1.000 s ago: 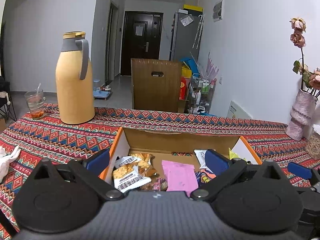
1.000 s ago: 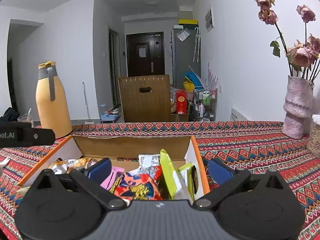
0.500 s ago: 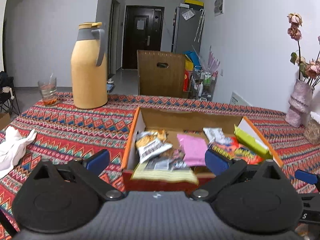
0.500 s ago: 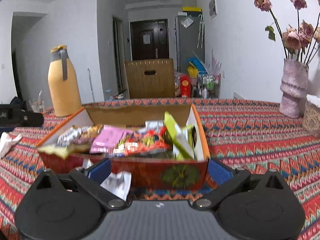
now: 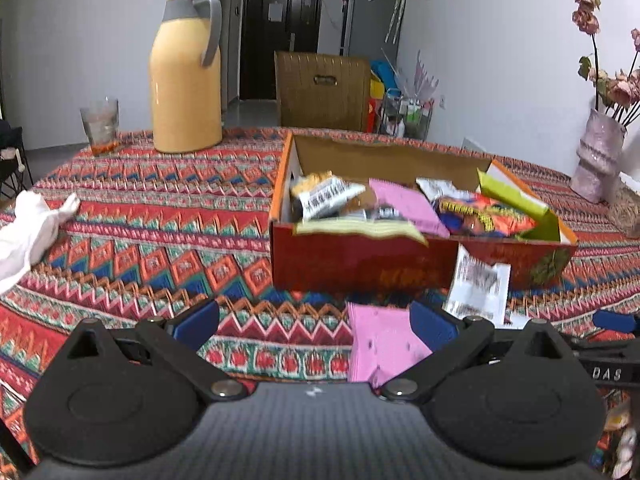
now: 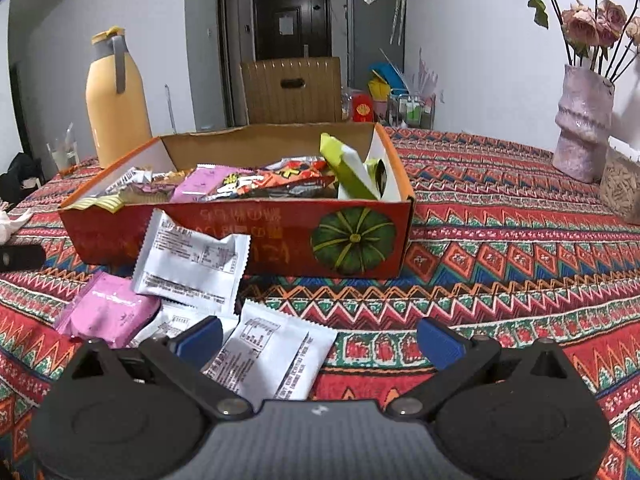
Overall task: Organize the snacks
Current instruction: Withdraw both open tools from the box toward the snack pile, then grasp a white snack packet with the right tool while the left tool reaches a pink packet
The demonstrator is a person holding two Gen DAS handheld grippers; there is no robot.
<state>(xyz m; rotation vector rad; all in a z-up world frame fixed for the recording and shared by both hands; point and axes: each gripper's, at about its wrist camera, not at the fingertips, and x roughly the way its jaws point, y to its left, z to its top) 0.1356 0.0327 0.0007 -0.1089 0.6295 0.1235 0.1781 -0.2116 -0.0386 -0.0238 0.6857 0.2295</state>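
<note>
A red cardboard box with a pumpkin picture holds several snack packets. In front of it on the cloth lie a pink packet and white packets; one white packet leans on the box front. My left gripper is open and empty, low over the cloth, its right finger by the pink packet. My right gripper is open and empty, just behind the white packets.
A yellow thermos and a glass stand at the far left. A white cloth lies at the left edge. A pink vase with dried roses and a jar stand at the right.
Both grippers have pulled back from over the box and dropped low to the table. The loose packets in front of the box have come into view. Both stay open.
</note>
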